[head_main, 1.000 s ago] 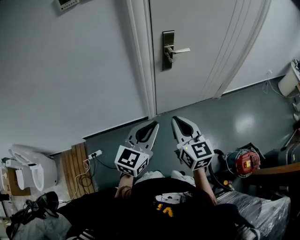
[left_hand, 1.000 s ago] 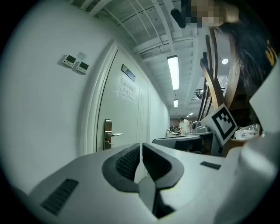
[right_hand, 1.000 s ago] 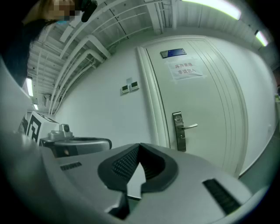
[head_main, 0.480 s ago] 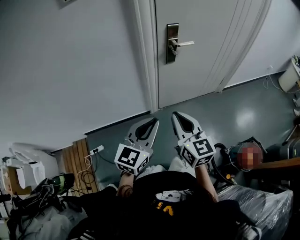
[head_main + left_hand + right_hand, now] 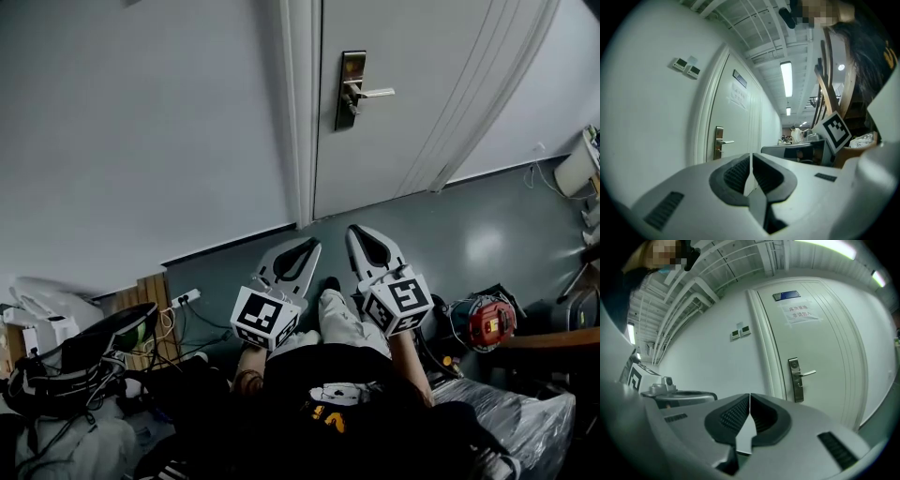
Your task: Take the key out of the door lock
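Note:
The white door (image 5: 412, 112) stands shut ahead of me, with a metal lock plate (image 5: 350, 89) and a lever handle (image 5: 375, 93) near its left edge. Just under the lever a small piece (image 5: 352, 107) sticks out where the key sits; it is too small to make out. My left gripper (image 5: 308, 246) and right gripper (image 5: 359, 232) hang side by side low over the floor, far short of the door, both shut and empty. The lock plate (image 5: 719, 143) lies beyond the left gripper (image 5: 750, 157), and the lock plate (image 5: 796, 379) up right of the right gripper (image 5: 749, 397).
A white door frame (image 5: 300, 112) borders the lock side. On the grey floor lie a power strip (image 5: 187, 302), wooden slats (image 5: 150, 323), a red-topped device (image 5: 487, 323) and a plastic-wrapped bundle (image 5: 511, 412). A dark helmet-like object (image 5: 89, 361) sits at left. The person's leg (image 5: 336, 314) shows between the grippers.
The door and lock have slid a little right and down in the head view. A leg has come forward between the grippers. Both grippers stay shut and side by side.

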Demonstrator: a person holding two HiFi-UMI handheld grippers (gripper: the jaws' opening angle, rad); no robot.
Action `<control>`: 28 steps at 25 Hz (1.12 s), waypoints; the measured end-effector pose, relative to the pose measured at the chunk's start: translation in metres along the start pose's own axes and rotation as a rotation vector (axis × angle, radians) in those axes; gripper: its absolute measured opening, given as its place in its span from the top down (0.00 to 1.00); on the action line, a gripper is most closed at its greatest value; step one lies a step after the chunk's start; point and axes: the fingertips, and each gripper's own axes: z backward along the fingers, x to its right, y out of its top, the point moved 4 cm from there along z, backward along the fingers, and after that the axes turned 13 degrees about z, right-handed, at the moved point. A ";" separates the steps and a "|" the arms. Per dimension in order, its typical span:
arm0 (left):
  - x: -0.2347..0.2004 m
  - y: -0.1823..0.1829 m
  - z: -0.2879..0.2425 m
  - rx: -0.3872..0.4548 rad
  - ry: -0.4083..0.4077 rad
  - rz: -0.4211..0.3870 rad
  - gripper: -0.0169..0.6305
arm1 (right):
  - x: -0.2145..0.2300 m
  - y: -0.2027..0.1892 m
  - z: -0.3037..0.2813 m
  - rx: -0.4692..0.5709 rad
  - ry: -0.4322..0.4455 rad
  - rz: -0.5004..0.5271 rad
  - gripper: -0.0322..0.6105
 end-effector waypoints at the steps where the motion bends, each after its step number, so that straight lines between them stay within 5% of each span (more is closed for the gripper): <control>1: 0.000 -0.001 -0.003 0.000 0.004 -0.001 0.94 | 0.004 -0.001 -0.002 0.003 0.000 -0.001 0.94; 28: -0.089 0.019 -0.188 -0.067 0.067 0.011 0.94 | 0.173 -0.019 -0.141 0.008 0.044 -0.142 0.94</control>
